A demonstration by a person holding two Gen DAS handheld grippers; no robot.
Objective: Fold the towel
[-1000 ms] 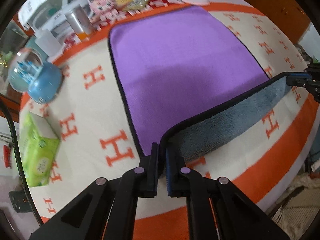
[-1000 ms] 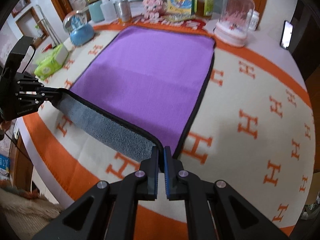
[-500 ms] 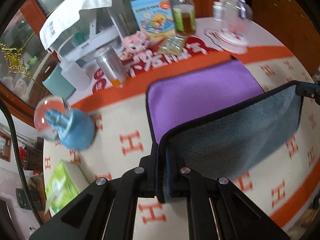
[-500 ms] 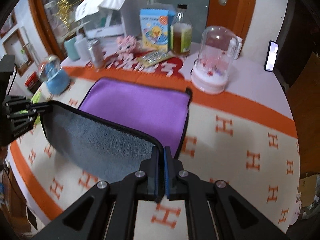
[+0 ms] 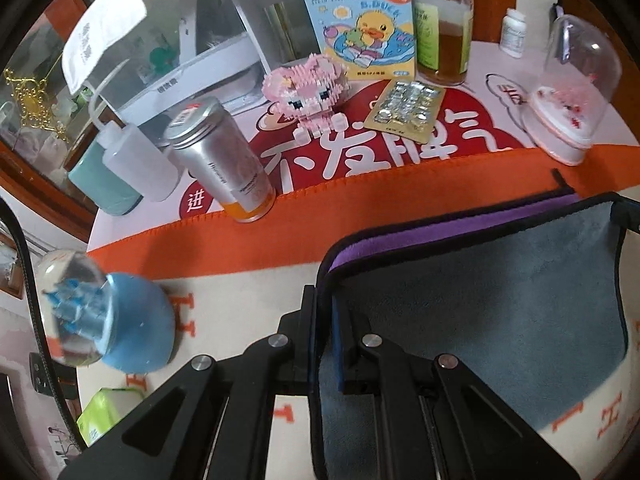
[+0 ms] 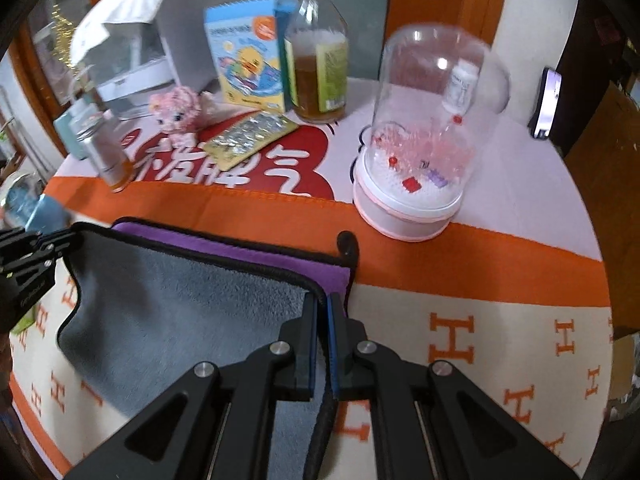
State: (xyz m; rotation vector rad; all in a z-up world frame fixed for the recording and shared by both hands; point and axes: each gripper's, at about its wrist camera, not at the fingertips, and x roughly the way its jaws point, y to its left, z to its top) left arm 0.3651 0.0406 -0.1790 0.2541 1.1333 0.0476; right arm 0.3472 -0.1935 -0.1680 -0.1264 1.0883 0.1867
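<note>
Left wrist view: you hold the towel [image 5: 500,304] folded over, each hand-held gripper clamped on a corner.

Your left hand-held gripper [image 5: 325,344] pinches the black-edged corner at 6 o'clock, grey underside facing you; a purple strip shows along the far edge toward 1 o'clock. In the right wrist view your right hand-held gripper [image 6: 322,340] grips the other corner, with the left one at 9 o'clock. The towel hangs over the orange-and-cream cloth [image 6: 500,264] on the counter. Beyond, at 12 o'clock, stand a silver tube [image 5: 224,164], a pink block figure [image 5: 308,88], a duck box [image 5: 360,20], an amber bottle [image 5: 444,32] and, at 2 o'clock, a clear dome [image 5: 576,80].
</note>
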